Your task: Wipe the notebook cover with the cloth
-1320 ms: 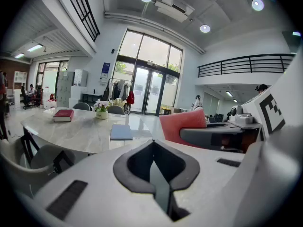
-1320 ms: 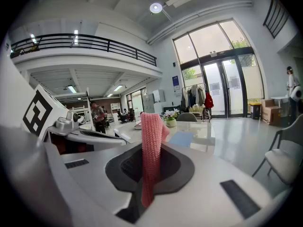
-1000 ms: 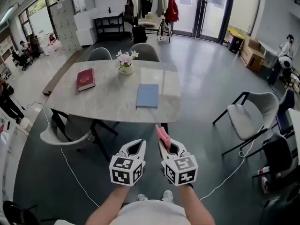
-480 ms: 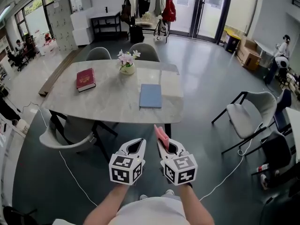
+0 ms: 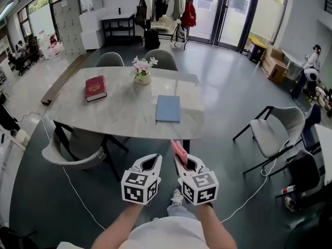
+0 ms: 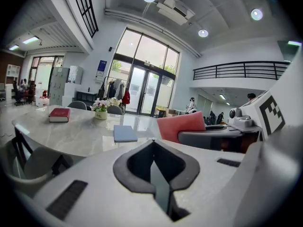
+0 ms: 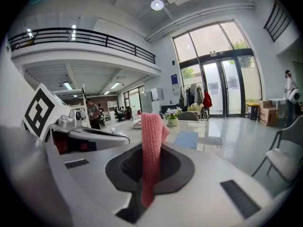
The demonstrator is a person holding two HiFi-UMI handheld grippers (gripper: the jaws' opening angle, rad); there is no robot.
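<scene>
Wiping not begun. Right gripper [image 5: 180, 161] was clamped on the pink cloth [image 5: 179, 151]; left gripper [image 5: 150, 161] was closed and empty. Blue notebook [image 5: 168, 108] lay flat near the table's [image 5: 104, 115] front right edge, well apart from both grippers. Approach and all wiping were left to do.

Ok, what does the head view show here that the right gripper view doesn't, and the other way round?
Only the head view: the person's forearms and a shoe on the floor. Only the right gripper view: the balcony railing and a ceiling light. Both: the pink cloth clamped in the right hand-held gripper, the blue notebook lying on the table, and the flower pot.
</scene>
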